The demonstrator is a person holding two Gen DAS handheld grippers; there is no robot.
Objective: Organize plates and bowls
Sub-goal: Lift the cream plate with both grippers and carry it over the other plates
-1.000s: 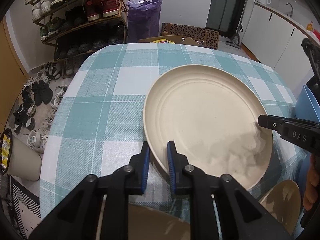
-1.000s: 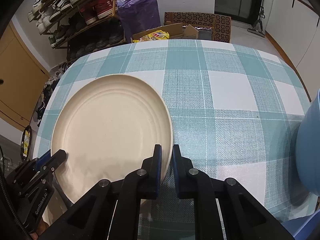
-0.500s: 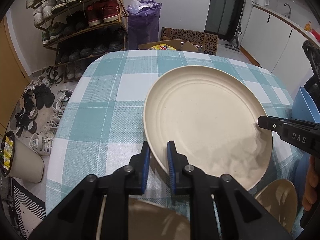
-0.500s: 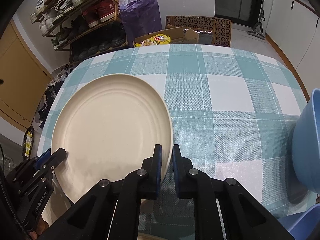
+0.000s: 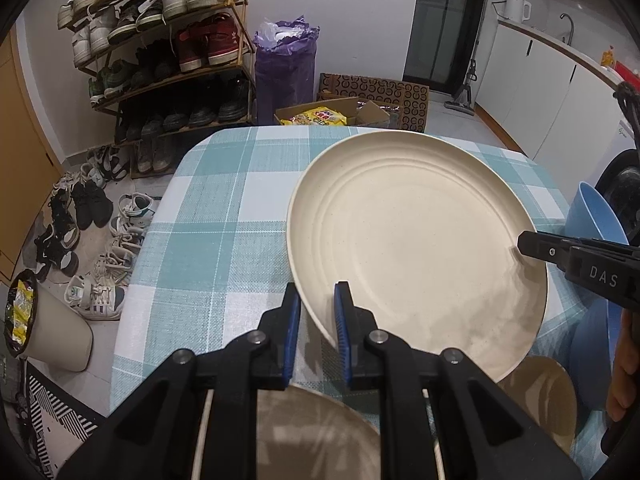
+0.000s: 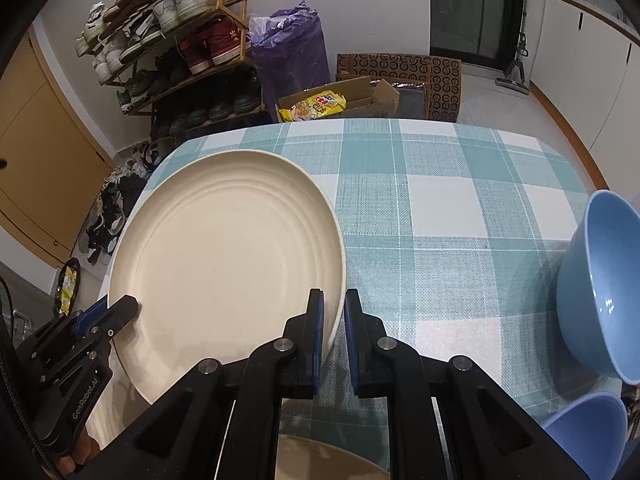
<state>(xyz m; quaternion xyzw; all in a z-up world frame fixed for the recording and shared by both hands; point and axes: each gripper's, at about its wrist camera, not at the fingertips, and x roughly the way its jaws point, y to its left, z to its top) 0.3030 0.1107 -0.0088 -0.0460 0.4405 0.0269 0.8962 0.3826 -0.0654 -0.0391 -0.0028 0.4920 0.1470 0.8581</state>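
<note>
Both claws pinch the big cream plate (image 5: 416, 248): left claw (image 5: 316, 320) near rim, right claw (image 6: 331, 320) opposite rim; plate held above checked counter (image 6: 440, 208); carry step; next needs level, matched set-down, prob onto another plate

Left wrist view: looks steeply down along my left gripper (image 5: 316, 320), close above the checked table (image 5: 208, 232).
Right wrist view: same steep downward look from my right gripper (image 6: 331, 316).
Shared: cream plate (image 5: 416, 248) (image 6: 224, 256), shoe rack (image 5: 168, 52) (image 6: 176, 40) at 11 o'clock.
</note>
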